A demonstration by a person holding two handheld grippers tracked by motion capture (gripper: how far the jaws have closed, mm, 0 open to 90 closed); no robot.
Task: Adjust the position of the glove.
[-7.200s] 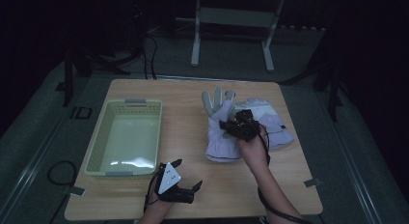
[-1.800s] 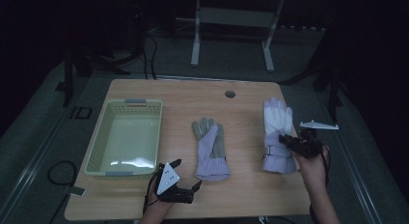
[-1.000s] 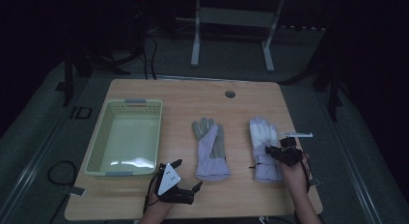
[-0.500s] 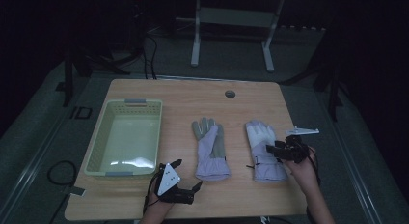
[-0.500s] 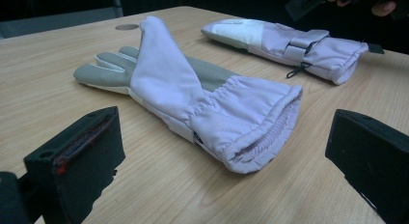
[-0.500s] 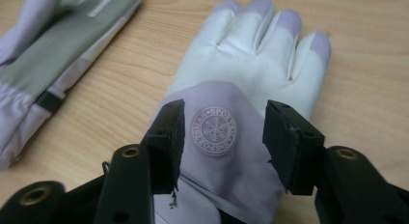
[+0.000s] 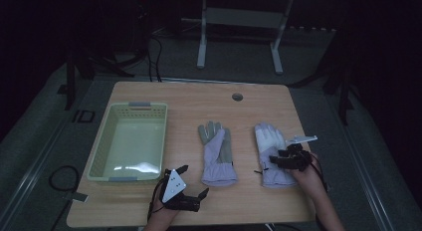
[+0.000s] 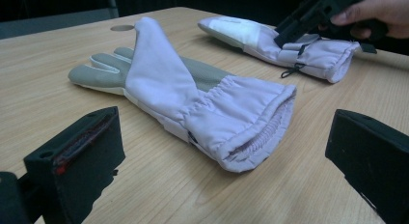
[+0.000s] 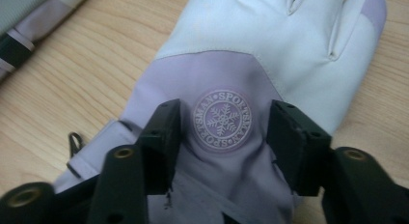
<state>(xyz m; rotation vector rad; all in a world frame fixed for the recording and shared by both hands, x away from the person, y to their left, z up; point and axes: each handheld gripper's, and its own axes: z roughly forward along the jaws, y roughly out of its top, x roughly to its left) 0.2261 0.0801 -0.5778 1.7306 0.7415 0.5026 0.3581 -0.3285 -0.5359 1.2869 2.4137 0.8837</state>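
Observation:
Two lilac and grey gloves lie flat on the wooden table. The left glove [image 7: 217, 154] [image 8: 193, 93] lies palm up in the middle, its cuff toward my left gripper [image 7: 193, 181] [image 8: 226, 127]. That gripper rests open by the front edge with nothing between its jaws. The right glove [image 7: 266, 139] [image 8: 270, 40] [image 9: 251, 45] lies back up. My right gripper [image 7: 273, 160] [image 8: 313, 16] [image 9: 222, 120] sits low over its wrist. Its jaws came apart from shut, then eased in a little. They straddle the round snowflake badge [image 9: 223, 120] without pinching the fabric.
A pale green basket [image 7: 132, 107] stands empty on the table's left side. A round cable hole [image 7: 237, 97] sits near the far edge. The right glove lies close to the table's right edge [image 7: 304, 156]. A white frame's legs [image 7: 201, 42] stand on the floor behind.
The two gloves, earlier piled at the back, now lie side by side. My right gripper slid the right glove a little left and parted its jaws. The left gripper kept still.

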